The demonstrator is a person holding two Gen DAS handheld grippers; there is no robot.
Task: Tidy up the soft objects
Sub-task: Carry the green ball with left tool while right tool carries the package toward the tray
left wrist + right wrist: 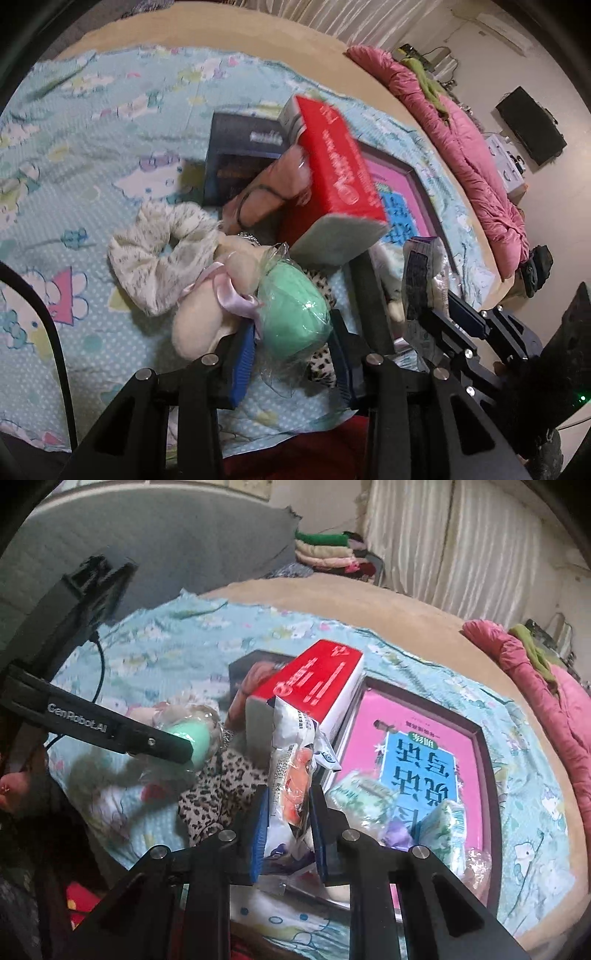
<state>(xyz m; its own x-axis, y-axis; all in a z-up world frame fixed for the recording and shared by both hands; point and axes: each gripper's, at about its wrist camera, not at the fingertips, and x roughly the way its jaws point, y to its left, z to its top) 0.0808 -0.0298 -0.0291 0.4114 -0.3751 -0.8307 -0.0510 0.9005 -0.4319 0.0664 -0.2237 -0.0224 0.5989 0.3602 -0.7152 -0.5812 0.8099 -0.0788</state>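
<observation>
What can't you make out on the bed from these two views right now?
- Dark box, left wrist view: its front is covered by a rolled pink item and the red box.
- White packet in the right hand-held gripper: small print unreadable, contents crumpled.
- Green ball in the left hand-held gripper: its clear wrapper hides surface detail.
- Pink book, right wrist view: lower part covered by tissue packs.

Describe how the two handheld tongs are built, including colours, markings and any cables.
Both are black, angular frames with silver round bolt heads at the joints and blue ribbed pads inside the fingers. The left tongs carry white "GenRobot.AI" lettering on one finger, and a black cable trails from their body. The right tongs look alike.
</observation>
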